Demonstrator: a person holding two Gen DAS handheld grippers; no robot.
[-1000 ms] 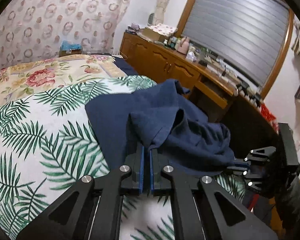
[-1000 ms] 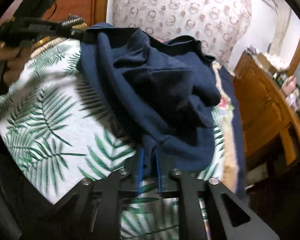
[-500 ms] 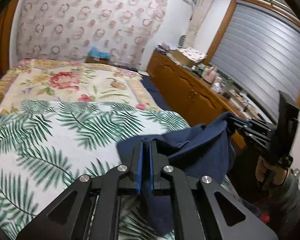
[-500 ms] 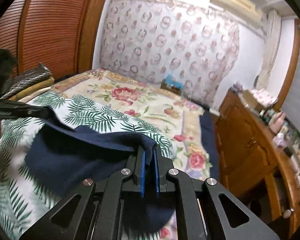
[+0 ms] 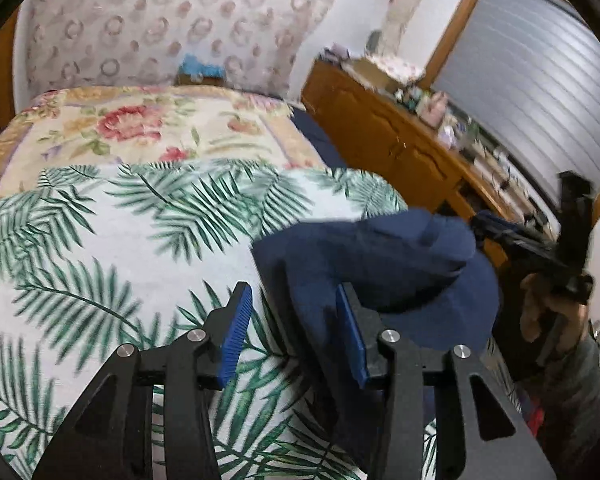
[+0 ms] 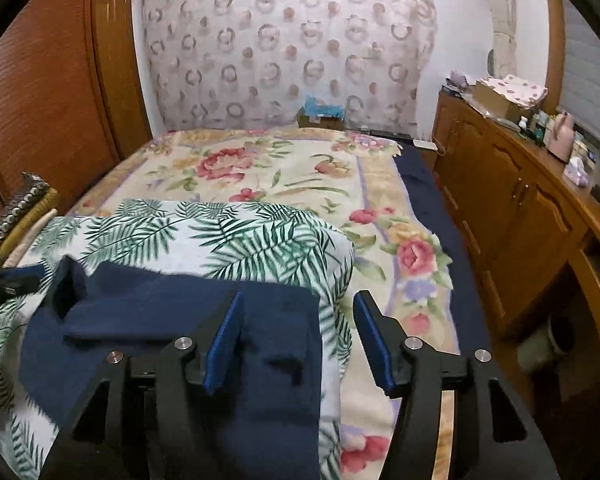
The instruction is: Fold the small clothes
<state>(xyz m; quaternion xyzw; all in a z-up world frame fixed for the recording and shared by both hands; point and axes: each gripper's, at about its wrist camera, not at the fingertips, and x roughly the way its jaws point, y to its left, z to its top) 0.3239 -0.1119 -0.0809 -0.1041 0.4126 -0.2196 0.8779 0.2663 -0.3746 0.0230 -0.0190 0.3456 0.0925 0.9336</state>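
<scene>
Navy garment [image 6: 172,312] lies on the palm-print sheet [image 5: 100,240] near the bed's [image 6: 384,184] side edge. Left hand-held gripper [image 5: 296,332] and right hand-held gripper [image 6: 300,336] are opening, cloth loose between their jaws.

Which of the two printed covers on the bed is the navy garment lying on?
The white palm-leaf cover, nearer the grippers. The navy garment rests on it; the cream rose-patterned cover lies beyond, bare of clothing.
</scene>
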